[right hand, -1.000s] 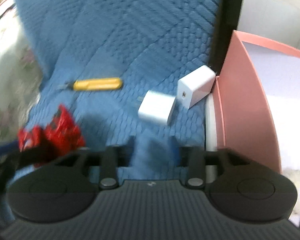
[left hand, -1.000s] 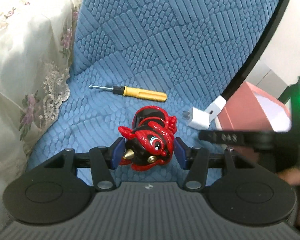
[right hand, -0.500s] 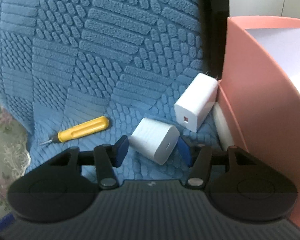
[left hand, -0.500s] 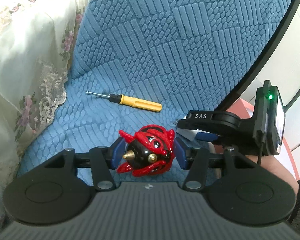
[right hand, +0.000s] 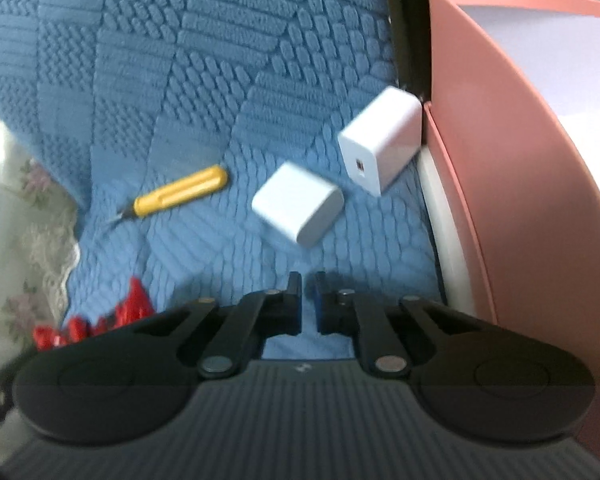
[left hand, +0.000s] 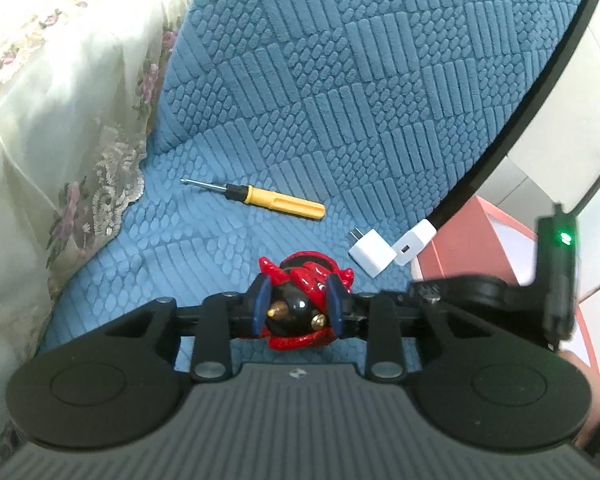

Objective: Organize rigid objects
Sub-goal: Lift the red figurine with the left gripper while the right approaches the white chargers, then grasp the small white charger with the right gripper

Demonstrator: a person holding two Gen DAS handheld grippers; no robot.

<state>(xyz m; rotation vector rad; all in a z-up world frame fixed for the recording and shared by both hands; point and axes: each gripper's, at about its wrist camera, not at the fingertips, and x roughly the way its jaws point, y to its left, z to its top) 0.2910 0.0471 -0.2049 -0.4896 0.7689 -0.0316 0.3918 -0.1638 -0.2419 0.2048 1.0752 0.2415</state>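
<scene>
My left gripper (left hand: 298,304) is shut on a red and black toy figure (left hand: 306,280) and holds it just above the blue seat cushion (left hand: 340,100). A yellow-handled screwdriver (left hand: 276,202) lies on the cushion beyond it. Two white chargers lie to the right: a small plug charger (left hand: 372,254) and a longer one (left hand: 414,242). In the right wrist view my right gripper (right hand: 308,304) is shut and empty, a short way back from the small charger (right hand: 298,202); the larger charger (right hand: 380,144) leans on the pink box (right hand: 500,160). The screwdriver (right hand: 180,196) lies left.
A lace floral cloth (left hand: 60,120) drapes the left side of the cushion. The pink box (left hand: 484,232) stands right of the cushion's black edge (left hand: 520,120). The right gripper's body (left hand: 500,300) reaches in at the right of the left wrist view.
My right gripper has pulled back from around the small charger and shut empty. My left gripper has closed tighter on the toy figure, which has shifted in the fingers.
</scene>
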